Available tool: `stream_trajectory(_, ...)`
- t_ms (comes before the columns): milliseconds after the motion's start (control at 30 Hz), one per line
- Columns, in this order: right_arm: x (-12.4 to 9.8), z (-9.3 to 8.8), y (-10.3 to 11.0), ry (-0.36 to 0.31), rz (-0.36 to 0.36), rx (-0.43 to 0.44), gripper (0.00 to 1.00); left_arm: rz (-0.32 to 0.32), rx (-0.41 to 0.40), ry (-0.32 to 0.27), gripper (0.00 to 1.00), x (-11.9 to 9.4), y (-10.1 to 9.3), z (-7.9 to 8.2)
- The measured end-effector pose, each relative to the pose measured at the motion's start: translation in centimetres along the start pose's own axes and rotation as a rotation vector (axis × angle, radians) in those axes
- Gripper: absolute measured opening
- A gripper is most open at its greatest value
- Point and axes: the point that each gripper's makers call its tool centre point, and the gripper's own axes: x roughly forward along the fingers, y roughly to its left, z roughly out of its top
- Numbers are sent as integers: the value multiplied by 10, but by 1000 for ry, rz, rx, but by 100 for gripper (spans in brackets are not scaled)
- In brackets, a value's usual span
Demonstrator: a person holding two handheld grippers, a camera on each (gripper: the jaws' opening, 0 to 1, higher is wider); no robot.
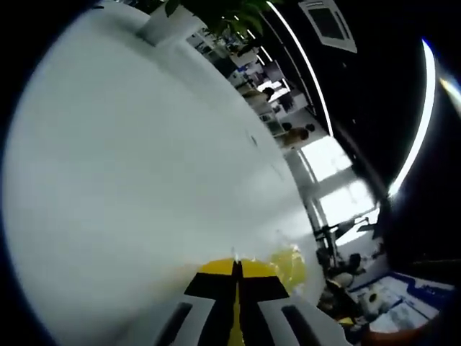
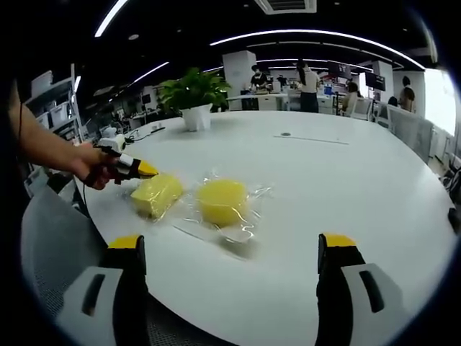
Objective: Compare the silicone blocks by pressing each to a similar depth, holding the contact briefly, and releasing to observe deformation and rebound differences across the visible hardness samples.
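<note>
Two yellow blocks in clear wrap lie side by side on the white table (image 2: 346, 180): a squarish block (image 2: 156, 194) and, beside it, a round block (image 2: 222, 201). The left claw (image 2: 146, 170), jaws clenched together, has its yellow tip touching the squarish block's upper edge. The right claw (image 2: 234, 249) is released, jaws wide apart, hanging short of the blocks. A potted plant (image 2: 193, 97) stands well behind.

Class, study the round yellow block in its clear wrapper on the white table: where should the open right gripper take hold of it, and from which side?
Grip the round yellow block itself across its widest middle, not the loose clear wrapper, which would probably slip. Come from the near table edge, where the right gripper already stands open; the left gripper sits at the squarer block beside it.
</note>
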Motion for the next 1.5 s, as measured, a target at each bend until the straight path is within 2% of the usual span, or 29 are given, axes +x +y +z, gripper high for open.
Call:
stream_trajectory(233,0,-1,1,5,3,-5,92,17,-20,-17,0,-4,2,3)
stream_trajectory(300,0,-1,0,6,3,-6,92,3,-16,-30,0,-6,-2,6)
stream_trajectory(367,0,-1,0,8,3,-8,92,-1,31,-36,0,-10,-6,6)
stream_trajectory(433,0,-1,0,9,3,-11,92,-12,24,-50,0,-14,-9,7)
stream_trajectory(633,0,0,-1,6,-3,-15,92,-73,84,-95,0,-25,-35,15)
stream_trajectory(800,-1,1,-1,-2,-6,-9,92,-94,131,-102,0,-29,-50,17)
stream_trajectory(867,-1,1,-1,-3,-6,-8,92,-114,187,-90,0,-32,-63,13)
stream_trajectory(1000,-1,1,-2,-9,-10,-3,92,-121,252,-94,0,-38,-79,7)
stream_trajectory(1067,-1,1,-2,-9,-7,-1,93,-104,274,-96,0,-41,-83,5)
stream_trajectory(1100,-1,1,-1,-10,-3,-1,93,-68,321,-123,0,-43,-80,10)
stream_trajectory(1133,-1,1,0,-8,2,1,94,-62,365,-161,0,-47,-84,15)
stream_trajectory(1233,-1,1,0,-13,4,6,95,-77,345,-179,0,-53,-95,17)
stream_trajectory(1500,-1,2,2,-20,12,3,96,-97,408,-163,0,-58,-108,16)
